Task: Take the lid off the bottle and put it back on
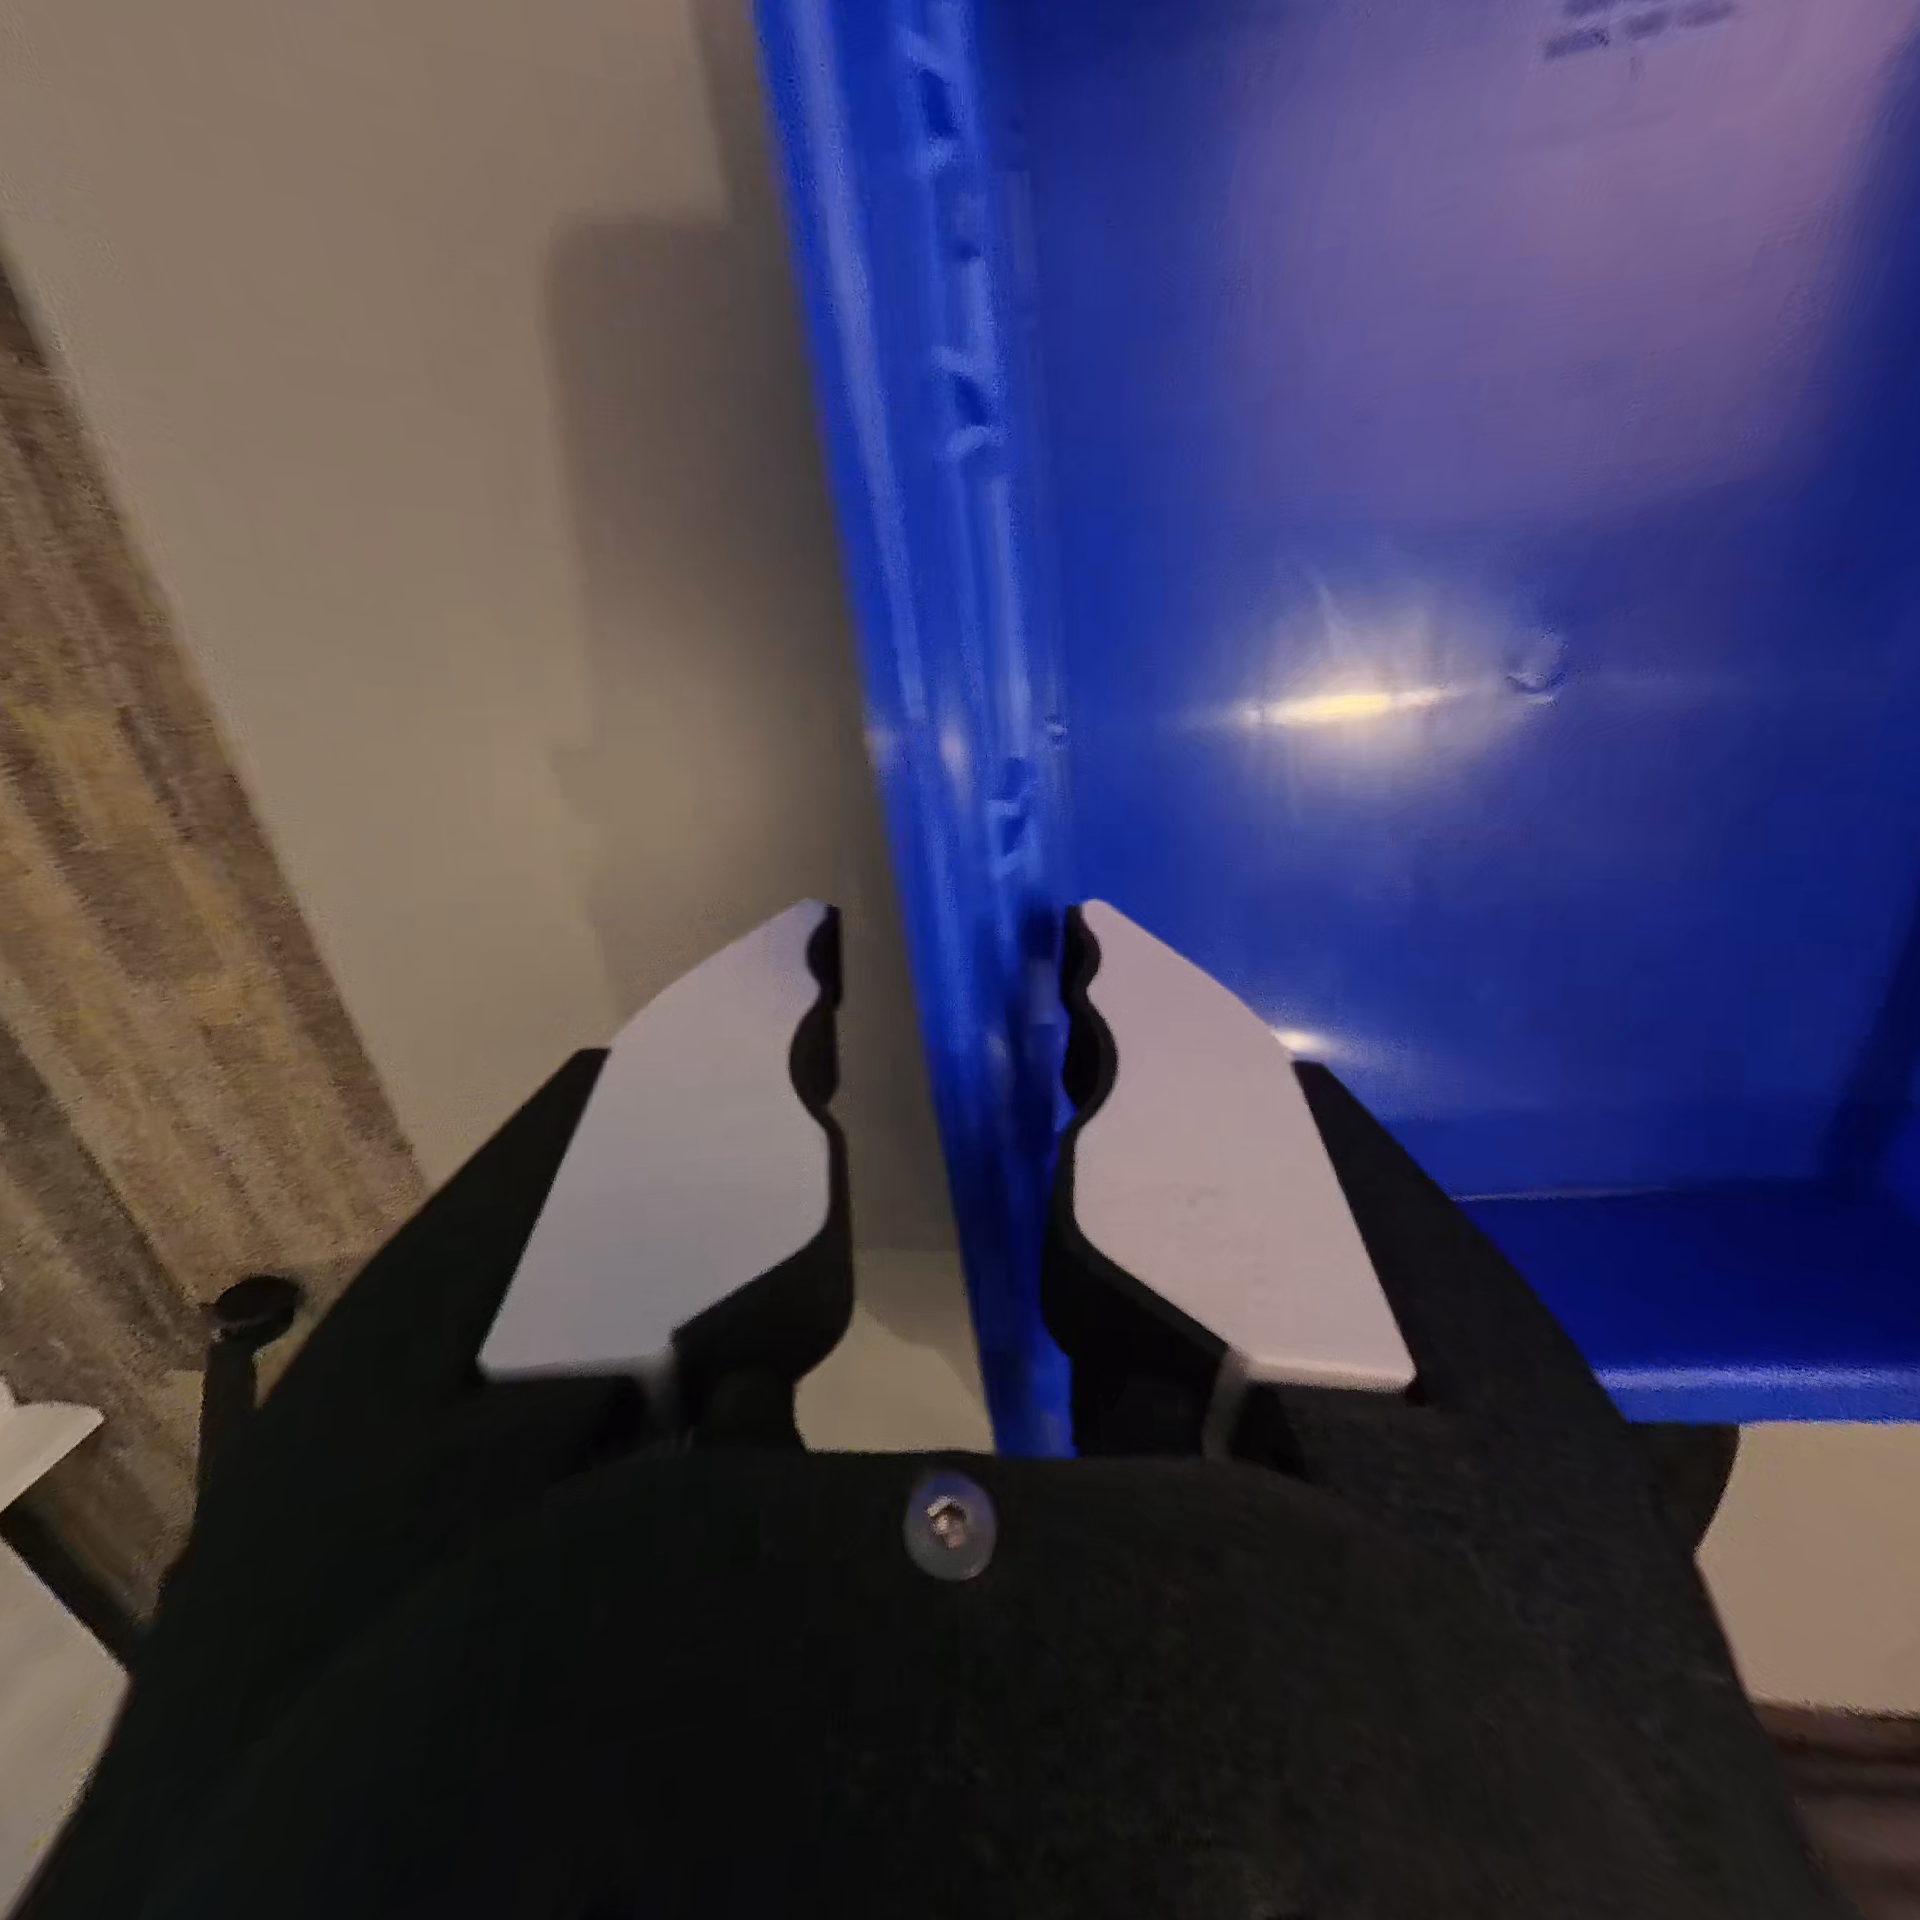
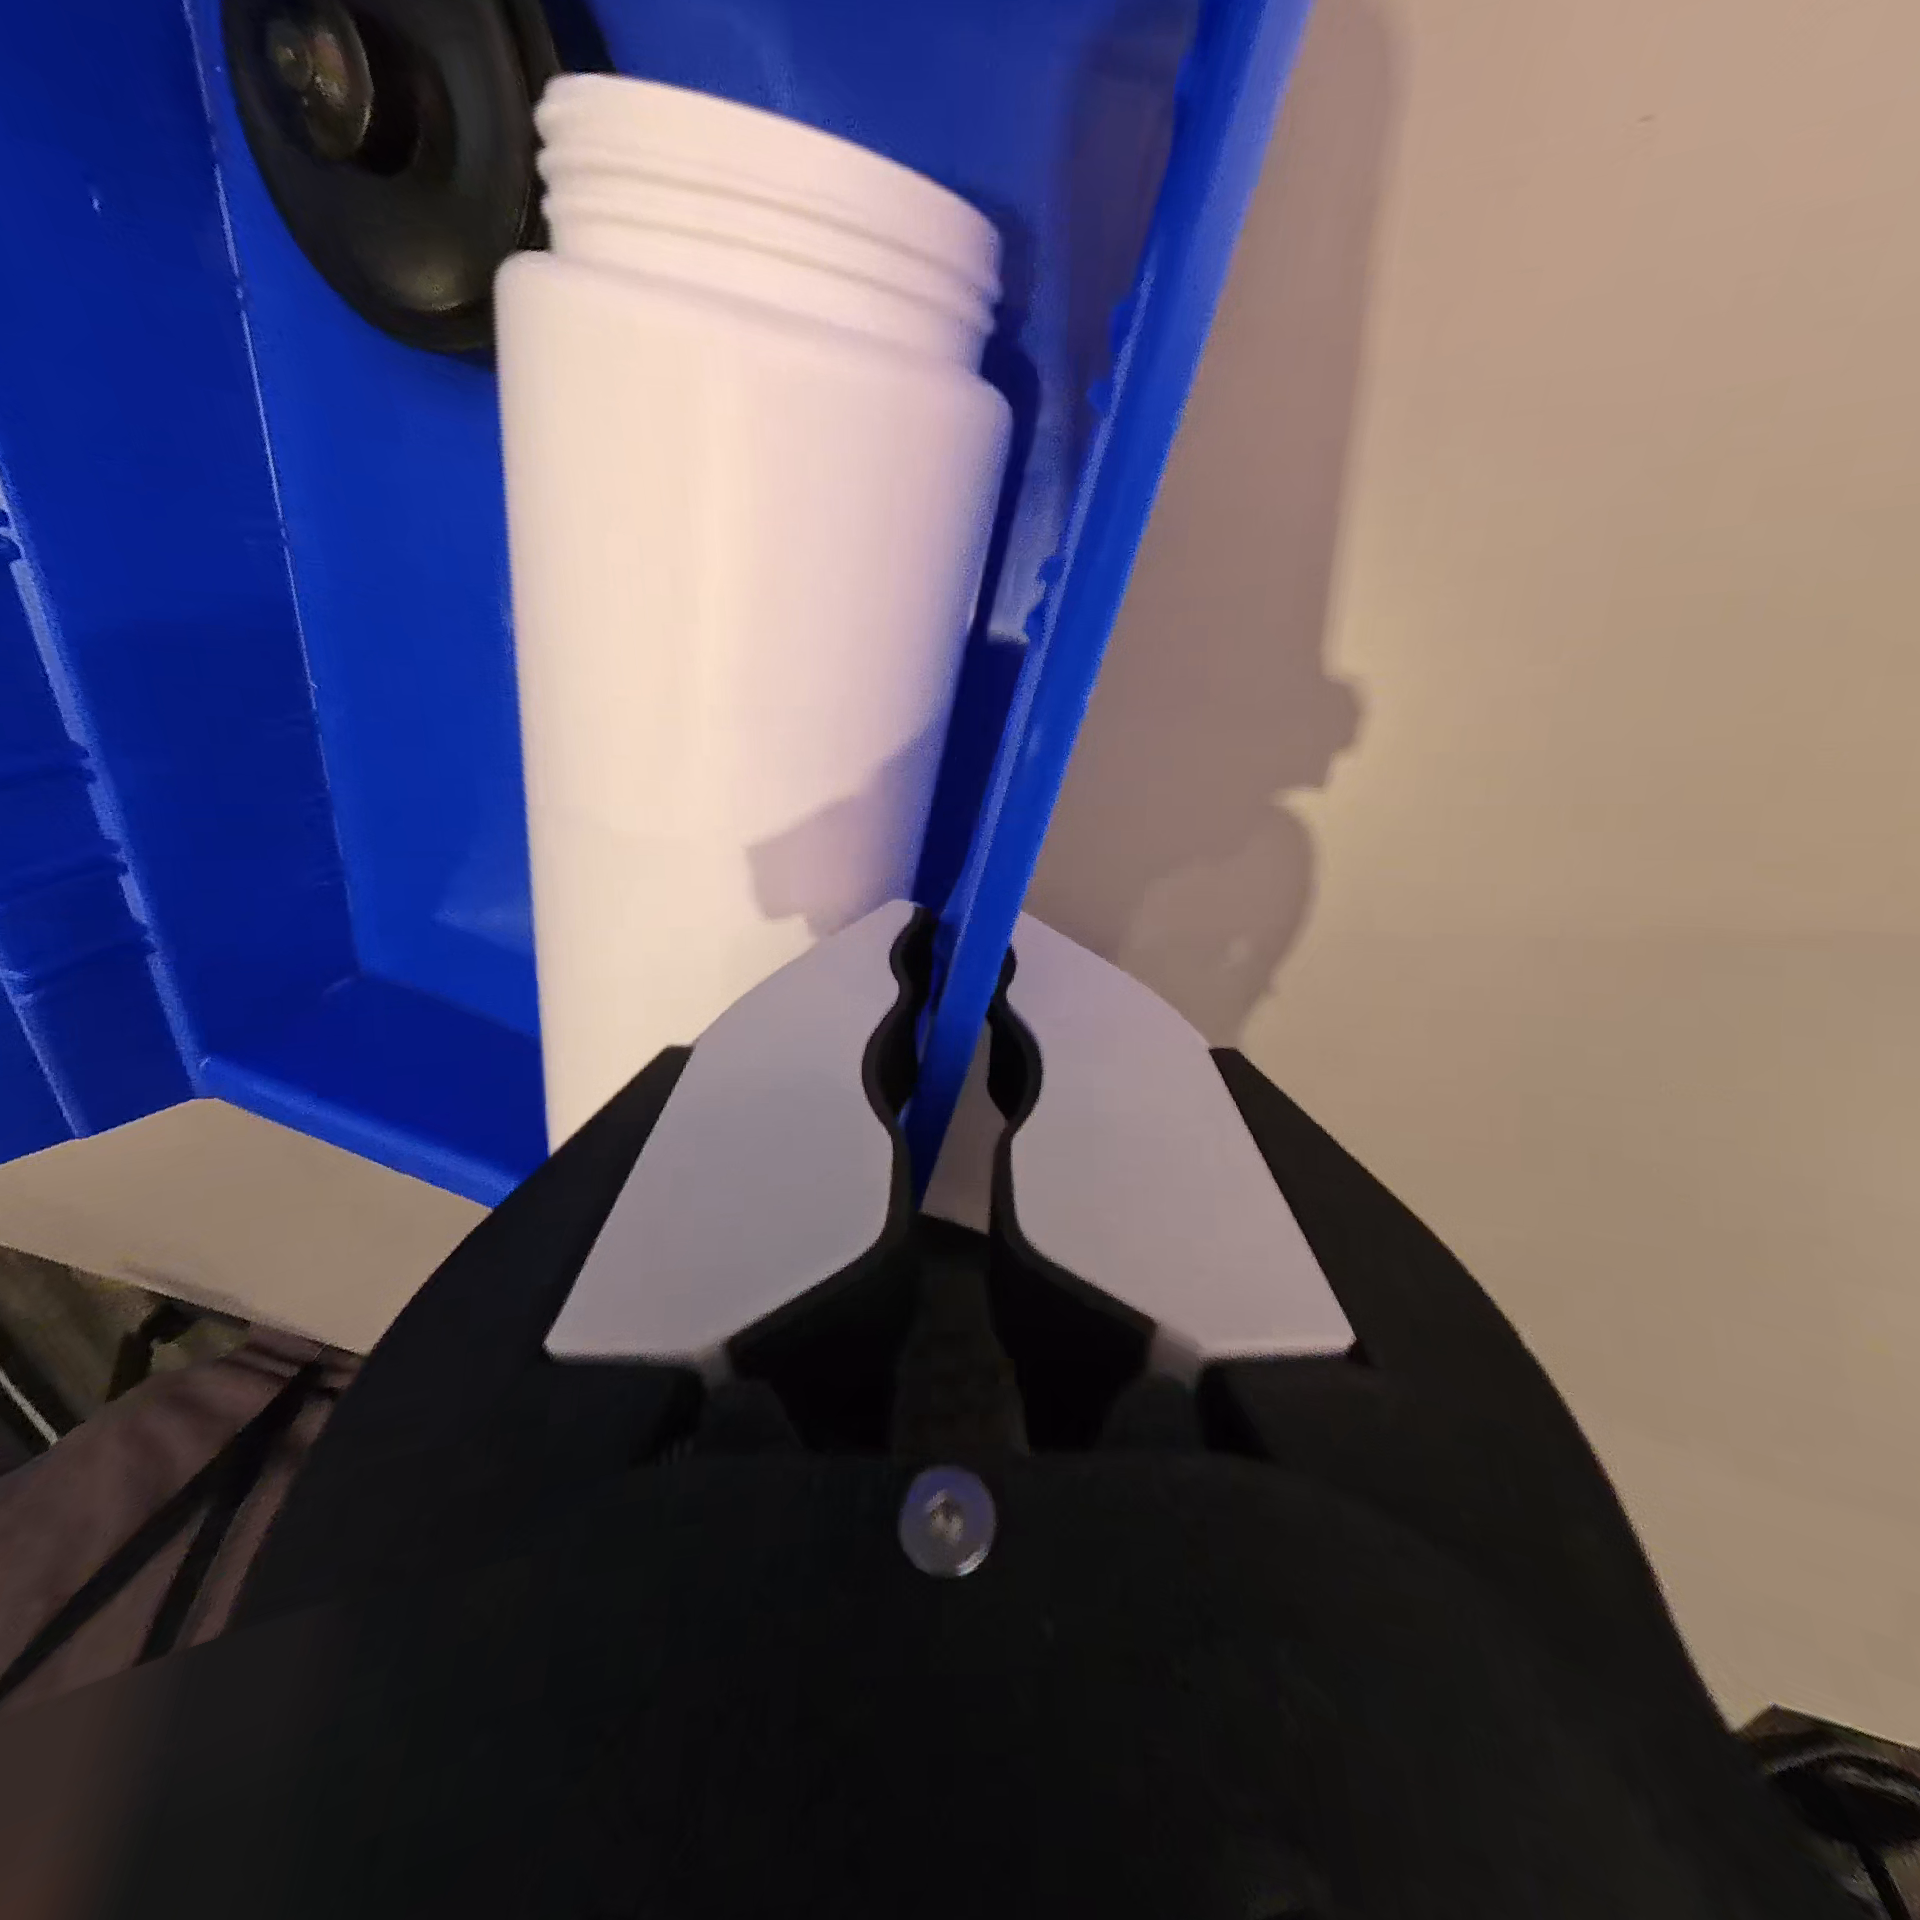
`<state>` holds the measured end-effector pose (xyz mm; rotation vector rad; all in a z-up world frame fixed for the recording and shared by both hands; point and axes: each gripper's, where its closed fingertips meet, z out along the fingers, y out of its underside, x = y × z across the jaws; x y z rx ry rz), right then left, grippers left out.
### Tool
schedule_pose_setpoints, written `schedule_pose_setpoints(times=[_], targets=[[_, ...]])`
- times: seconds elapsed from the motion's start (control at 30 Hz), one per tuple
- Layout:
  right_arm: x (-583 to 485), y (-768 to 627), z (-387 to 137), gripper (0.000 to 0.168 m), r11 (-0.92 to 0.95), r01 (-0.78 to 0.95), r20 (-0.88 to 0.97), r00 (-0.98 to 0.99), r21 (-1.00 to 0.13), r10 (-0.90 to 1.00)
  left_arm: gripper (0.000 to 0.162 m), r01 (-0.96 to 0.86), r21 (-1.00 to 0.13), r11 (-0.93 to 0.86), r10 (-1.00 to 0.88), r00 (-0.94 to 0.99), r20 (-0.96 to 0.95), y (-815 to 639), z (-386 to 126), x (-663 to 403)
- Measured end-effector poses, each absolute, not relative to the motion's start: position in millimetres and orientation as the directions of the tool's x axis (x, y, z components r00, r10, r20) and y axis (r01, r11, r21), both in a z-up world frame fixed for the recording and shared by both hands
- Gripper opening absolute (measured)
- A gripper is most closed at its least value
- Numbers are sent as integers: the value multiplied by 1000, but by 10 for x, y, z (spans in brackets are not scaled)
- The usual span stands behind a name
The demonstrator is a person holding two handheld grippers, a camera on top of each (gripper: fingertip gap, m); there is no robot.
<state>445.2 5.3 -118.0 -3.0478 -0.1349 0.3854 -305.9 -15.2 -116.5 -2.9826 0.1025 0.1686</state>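
Two grippers straddle opposite side walls of one blue plastic bin [image 1: 1455, 520], the largest thing in view, which stands on a pale tabletop [image 2: 1558, 416]. Inside it, seen from the right wrist, a white bottle [image 2: 748, 582] lies against the right wall, its threaded neck bare and pointing away; no lid sits on it, and whether the black disc [image 2: 384, 177] beside the neck is that lid I cannot tell. The right gripper [image 2: 956, 935] is nearly closed around the bin's thin wall, apparently pinching it. The left gripper [image 1: 951, 920] has its jaws parted with the ribbed left wall between them, the right finger close to it or touching. The bottle looks like light, stiff, smooth plastic, likely slippery; the broad straight body below the shoulder seems the best hold, leaving the threads free.
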Motion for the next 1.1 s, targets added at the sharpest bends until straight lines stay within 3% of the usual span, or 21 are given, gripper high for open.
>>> schedule_pose_setpoints(times=[0.1,0.3,0.63,0.93,1.1], targets=[[4319,51,-1184,9,-993,93,-223,969,-67,106,21,-107,-133,-985,-95,991,-90,-133,-1200,-2952],[3846,13,-1172,13,-989,140,-290,946,-46,148,17,-152,-117,-981,-148,988,-36,-103,-1198,-2642],[3255,16,-1178,11,-979,191,-277,939,-78,205,28,-314,-74,-946,-310,948,-67,-102,-1205,-1939],[2990,103,-1308,12,-979,192,-244,955,69,170,34,-406,-97,-909,-396,912,-108,-38,-1215,-1558],[3024,236,-1365,11,-979,188,-148,973,75,176,37,-451,-102,-887,-437,889,-137,-31,-1221,-1379]])
